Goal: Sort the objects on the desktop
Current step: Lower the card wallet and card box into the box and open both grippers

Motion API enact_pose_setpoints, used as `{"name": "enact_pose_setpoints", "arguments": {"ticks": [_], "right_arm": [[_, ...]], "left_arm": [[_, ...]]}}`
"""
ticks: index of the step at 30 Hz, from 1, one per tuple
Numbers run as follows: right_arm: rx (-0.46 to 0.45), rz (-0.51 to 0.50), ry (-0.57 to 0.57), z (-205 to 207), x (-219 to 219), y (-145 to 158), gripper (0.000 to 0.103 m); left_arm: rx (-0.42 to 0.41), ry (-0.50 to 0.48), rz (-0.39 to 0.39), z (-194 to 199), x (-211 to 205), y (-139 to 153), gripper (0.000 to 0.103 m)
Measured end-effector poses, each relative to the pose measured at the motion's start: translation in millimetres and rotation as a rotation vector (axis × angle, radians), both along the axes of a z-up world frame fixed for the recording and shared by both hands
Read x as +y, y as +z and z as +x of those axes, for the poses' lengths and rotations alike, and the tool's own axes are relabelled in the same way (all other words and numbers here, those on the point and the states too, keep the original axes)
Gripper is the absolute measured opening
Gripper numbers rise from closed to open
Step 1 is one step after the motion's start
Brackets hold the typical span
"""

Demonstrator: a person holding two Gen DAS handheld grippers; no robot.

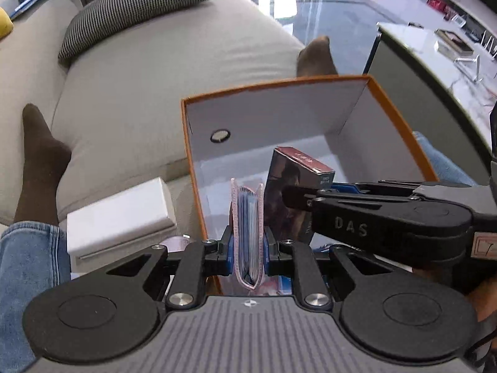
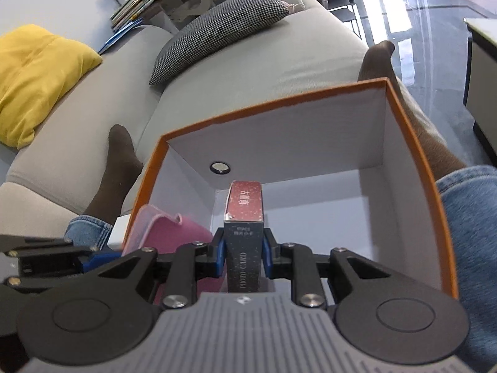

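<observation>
Grey sofa (image 1: 161,71) under orange-rimmed box (image 1: 400,118), glossy floor (image 1: 326,9) beyond

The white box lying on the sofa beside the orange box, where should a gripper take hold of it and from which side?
Probably from above, fingers across its two long side walls. The white box lies flat on the sofa with its broad top up, and it stands close to the orange box, so a side approach looks cramped. Both grippers are full now: the left gripper holds a pink card sleeve, the right gripper a photo card box.
</observation>
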State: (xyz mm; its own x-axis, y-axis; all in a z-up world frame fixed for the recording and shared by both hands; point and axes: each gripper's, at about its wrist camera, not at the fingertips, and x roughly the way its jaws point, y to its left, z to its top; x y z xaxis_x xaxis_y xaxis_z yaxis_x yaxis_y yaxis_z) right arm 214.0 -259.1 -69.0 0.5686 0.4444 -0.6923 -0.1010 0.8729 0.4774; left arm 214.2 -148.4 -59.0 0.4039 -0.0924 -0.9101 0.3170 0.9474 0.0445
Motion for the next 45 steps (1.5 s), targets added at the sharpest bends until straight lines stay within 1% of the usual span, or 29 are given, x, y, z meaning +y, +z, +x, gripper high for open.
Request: {"name": "enact_pose_setpoints", "arguments": {"ticks": [4,8,10,13,15,18,20,24,28,31,35,41,43,45], "right_arm": [[0.029,0.007,-0.005,1,5,-9,0.024],[0.033,0.007,-0.009,-3,1,-9,0.024],[0.033,0.007,-0.003,-4,0,-8,0.024],[0.03,-0.002,0.002,-5,0,-8,0.025],[0.032,-0.005,0.002,-5,-1,-8,0.026],[0.027,-0.02,0.013,-7,0,-5,0.026],[0.019,-0.031,0.024,-9,2,-3,0.026],[0.013,-0.056,0.034,-10,6,-1,0.027],[0.008,-0.081,0.043,-11,12,0,0.027],[0.007,-0.09,0.045,-10,19,3,0.027],[0.003,-0.092,0.075,-6,32,6,0.026],[-0.027,-0.184,0.14,-17,50,10,0.026],[-0.006,-0.172,0.143,-17,49,8,0.026],[0.014,-0.138,0.11,-14,45,6,0.025]], "left_arm": [[0.041,0.012,-0.03,2,3,-6,0.023],[0.036,0.005,-0.037,-1,4,-5,0.023],[0.048,0.004,-0.059,-1,8,-3,0.024],[0.062,0.014,-0.118,-2,19,1,0.024],[0.066,0.015,-0.144,-2,24,4,0.024],[0.043,0.021,-0.161,-7,30,9,0.024],[0.007,0.034,-0.156,-12,34,16,0.024],[-0.012,0.063,-0.248,-17,52,32,0.024],[-0.087,0.093,-0.301,-28,69,50,0.024],[-0.104,0.132,-0.341,-31,82,55,0.024],[-0.092,0.18,-0.336,-32,95,50,0.024],[-0.057,0.217,-0.348,-35,111,36,0.024],[-0.051,0.218,-0.356,-35,114,33,0.024],[-0.049,0.215,-0.363,-36,116,32,0.024]]}}
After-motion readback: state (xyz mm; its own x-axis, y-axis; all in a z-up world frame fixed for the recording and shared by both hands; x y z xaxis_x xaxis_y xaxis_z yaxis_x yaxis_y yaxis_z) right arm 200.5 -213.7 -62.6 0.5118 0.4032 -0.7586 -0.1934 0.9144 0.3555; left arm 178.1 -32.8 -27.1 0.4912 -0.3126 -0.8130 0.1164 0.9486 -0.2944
